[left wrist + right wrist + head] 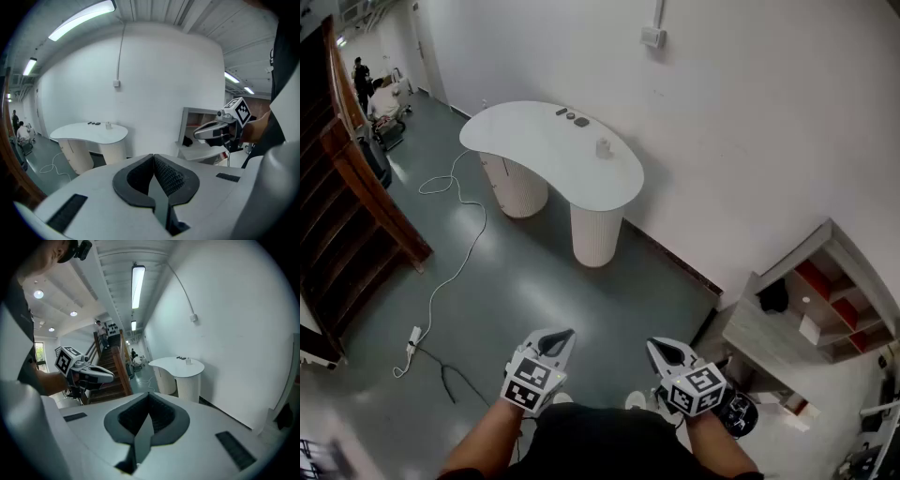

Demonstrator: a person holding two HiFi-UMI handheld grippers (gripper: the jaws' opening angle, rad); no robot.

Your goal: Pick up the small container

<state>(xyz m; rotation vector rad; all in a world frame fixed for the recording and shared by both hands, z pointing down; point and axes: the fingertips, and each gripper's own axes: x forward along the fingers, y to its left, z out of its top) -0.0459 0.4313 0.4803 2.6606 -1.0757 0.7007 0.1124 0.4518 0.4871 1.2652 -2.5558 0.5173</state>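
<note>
A small pale container stands on a white kidney-shaped table across the room; it also shows as a tiny container in the left gripper view and as a speck of a container in the right gripper view. My left gripper and right gripper hover side by side close to my body, far from the table. Both are shut with nothing between the jaws. The left gripper sees the right gripper at its right.
Several small dark items lie on the table near the wall. A white cable trails over the grey floor. A wooden staircase rises at left. A low shelf unit stands by the wall at right. People are far down the corridor.
</note>
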